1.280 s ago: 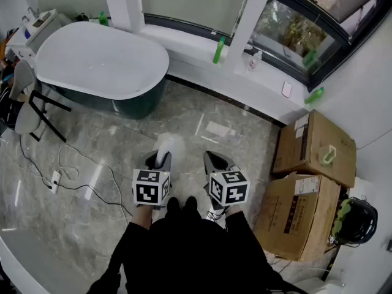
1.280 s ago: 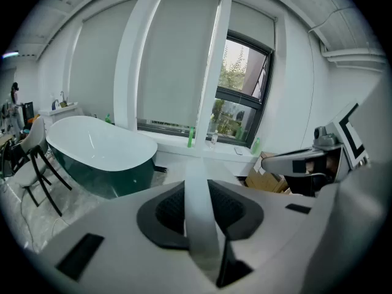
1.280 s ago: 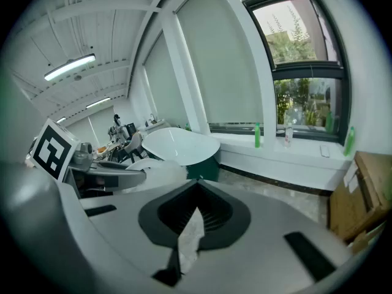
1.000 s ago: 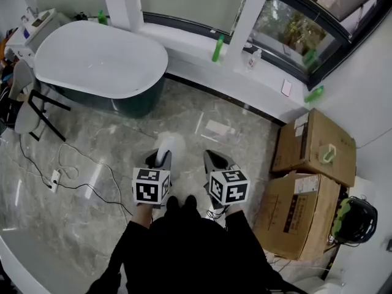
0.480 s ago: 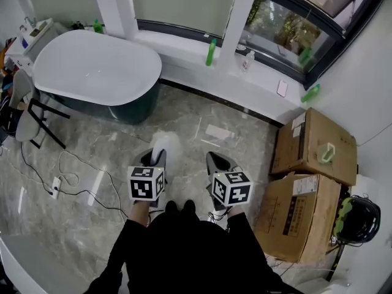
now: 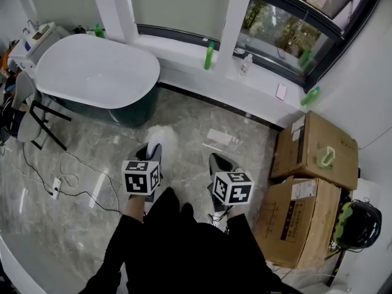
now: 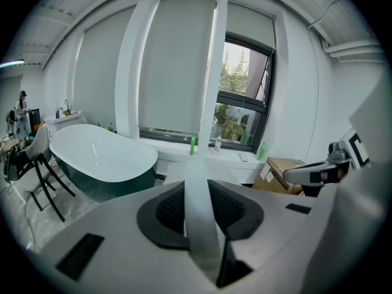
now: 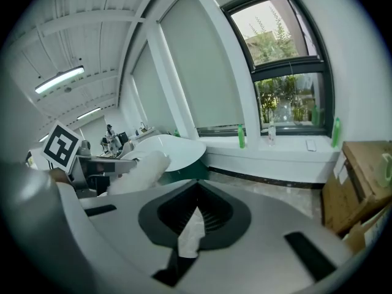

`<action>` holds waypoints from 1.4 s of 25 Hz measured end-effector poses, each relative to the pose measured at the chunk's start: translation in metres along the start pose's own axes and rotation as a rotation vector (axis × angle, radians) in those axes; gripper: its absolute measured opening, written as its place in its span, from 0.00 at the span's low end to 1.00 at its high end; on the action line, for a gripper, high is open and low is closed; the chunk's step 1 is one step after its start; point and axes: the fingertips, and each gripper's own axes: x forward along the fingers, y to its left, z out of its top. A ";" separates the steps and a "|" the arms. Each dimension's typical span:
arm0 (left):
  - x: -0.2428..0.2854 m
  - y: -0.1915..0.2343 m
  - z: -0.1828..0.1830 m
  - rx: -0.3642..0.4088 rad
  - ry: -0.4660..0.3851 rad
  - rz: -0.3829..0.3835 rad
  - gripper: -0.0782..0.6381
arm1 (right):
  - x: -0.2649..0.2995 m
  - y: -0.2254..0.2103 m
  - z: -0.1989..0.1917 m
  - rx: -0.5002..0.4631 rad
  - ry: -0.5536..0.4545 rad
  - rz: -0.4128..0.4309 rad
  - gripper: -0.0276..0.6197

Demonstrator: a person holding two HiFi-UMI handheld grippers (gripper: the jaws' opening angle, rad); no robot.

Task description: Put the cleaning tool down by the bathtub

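The left gripper, jaws pinching the fluffy white duster, had edged toward the white oval bathtub, delivery pending; the right gripper trailed, jaws nipping a white scrap.

Glossy bathtub, polished stone floor, fluffy duster

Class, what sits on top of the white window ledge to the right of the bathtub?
An upright green bottle, a small clear bottle, a flat pale phone-like slab and, farthest right, a second green bottle. The white pillar hides the white window ledge behind it.
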 end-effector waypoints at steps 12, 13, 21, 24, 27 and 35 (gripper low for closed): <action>0.071 0.022 0.020 -0.017 0.030 -0.041 0.25 | 0.068 -0.017 0.029 -0.002 0.048 -0.011 0.04; 0.081 0.027 0.022 -0.017 0.038 -0.046 0.25 | 0.076 -0.018 0.033 0.001 0.055 -0.014 0.04; 0.163 0.073 0.063 -0.013 0.070 -0.092 0.25 | 0.163 -0.033 0.081 0.024 0.093 -0.054 0.04; 0.190 0.088 0.078 -0.009 0.089 -0.110 0.25 | 0.193 -0.032 0.098 0.029 0.109 -0.057 0.04; 0.212 0.101 0.088 -0.014 0.108 -0.127 0.25 | 0.217 -0.031 0.110 0.031 0.132 -0.064 0.04; 0.263 0.124 0.095 -0.029 0.150 -0.156 0.25 | 0.267 -0.038 0.132 0.031 0.171 -0.106 0.04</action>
